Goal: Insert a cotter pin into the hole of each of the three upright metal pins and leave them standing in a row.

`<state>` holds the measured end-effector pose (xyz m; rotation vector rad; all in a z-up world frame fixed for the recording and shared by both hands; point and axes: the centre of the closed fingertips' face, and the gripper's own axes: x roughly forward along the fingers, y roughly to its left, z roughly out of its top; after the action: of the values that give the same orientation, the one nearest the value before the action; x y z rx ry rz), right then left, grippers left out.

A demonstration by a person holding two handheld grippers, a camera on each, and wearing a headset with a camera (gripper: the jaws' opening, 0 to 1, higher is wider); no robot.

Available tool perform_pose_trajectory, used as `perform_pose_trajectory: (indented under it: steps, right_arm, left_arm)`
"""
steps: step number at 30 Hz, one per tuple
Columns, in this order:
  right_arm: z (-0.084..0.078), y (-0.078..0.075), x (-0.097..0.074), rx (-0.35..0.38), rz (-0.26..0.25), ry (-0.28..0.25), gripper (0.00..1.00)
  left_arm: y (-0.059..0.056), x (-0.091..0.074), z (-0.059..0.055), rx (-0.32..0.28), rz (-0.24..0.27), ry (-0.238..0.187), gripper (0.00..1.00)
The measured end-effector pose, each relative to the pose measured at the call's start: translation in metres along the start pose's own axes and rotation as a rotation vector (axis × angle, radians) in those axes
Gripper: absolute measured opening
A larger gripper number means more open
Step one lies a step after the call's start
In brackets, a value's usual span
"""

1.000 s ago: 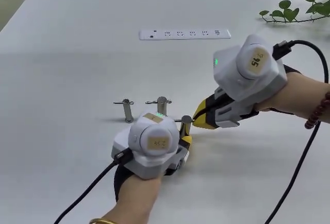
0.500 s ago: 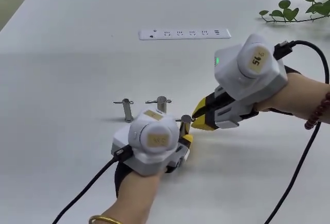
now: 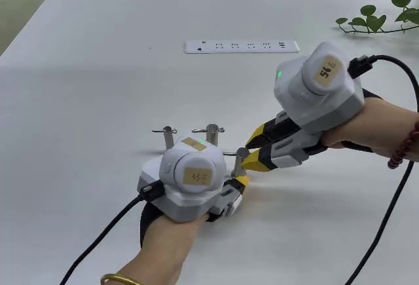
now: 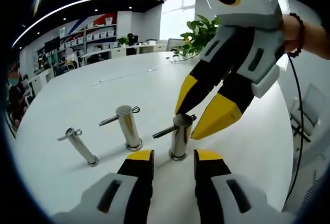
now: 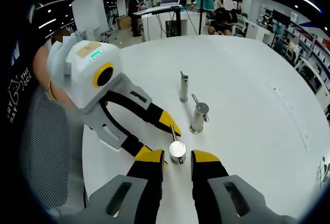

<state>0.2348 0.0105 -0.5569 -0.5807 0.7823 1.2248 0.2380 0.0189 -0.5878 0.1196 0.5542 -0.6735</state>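
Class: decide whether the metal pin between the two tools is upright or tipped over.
Upright: the metal pin stands on its flat base on the table, with a cotter pin crossing its top.

Bright, even light with soft shadows on the white table (image 3: 78,134); fisheye edges bend, far background seemingly soft.
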Motion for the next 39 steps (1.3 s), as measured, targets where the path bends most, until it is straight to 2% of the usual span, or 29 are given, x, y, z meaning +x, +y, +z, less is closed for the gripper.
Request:
perform_pose_trajectory:
  steps: [10, 16, 20, 23, 25, 32, 36, 39]
  right_arm:
    - [-0.001, -0.001, 0.008, 0.008, 0.001, 0.012, 0.18]
    - [0.000, 0.001, 0.013, 0.017, 0.004, 0.002, 0.15]
    - [-0.002, -0.001, 0.016, 0.007, -0.001, 0.008, 0.13]
    - [-0.002, 0.001, 0.017, 0.010, 0.000, 0.004, 0.12]
    - [-0.002, 0.001, 0.018, 0.013, 0.002, 0.003, 0.11]
    - [-0.001, 0.001, 0.018, 0.009, -0.001, -0.001, 0.09]
    - [-0.001, 0.002, 0.018, 0.006, 0.000, 0.002, 0.09]
    - [0.000, 0.002, 0.018, -0.002, 0.000, 0.000, 0.09]
  left_arm:
    - [0.007, -0.017, -0.001, 0.031, -0.018, 0.011, 0.36]
    - [0.009, -0.027, 0.002, 0.015, -0.038, 0.002, 0.40]
    - [0.010, -0.034, 0.004, -0.019, -0.043, -0.002, 0.42]
    - [0.010, -0.040, 0.006, -0.018, -0.041, -0.005, 0.43]
    - [0.012, -0.045, 0.009, -0.025, -0.041, -0.017, 0.43]
    - [0.021, -0.057, 0.009, -0.014, -0.037, -0.023, 0.45]
    - [0.025, -0.064, 0.012, -0.033, -0.034, -0.034, 0.48]
    - [0.028, -0.073, 0.016, -0.063, -0.026, -0.058, 0.50]
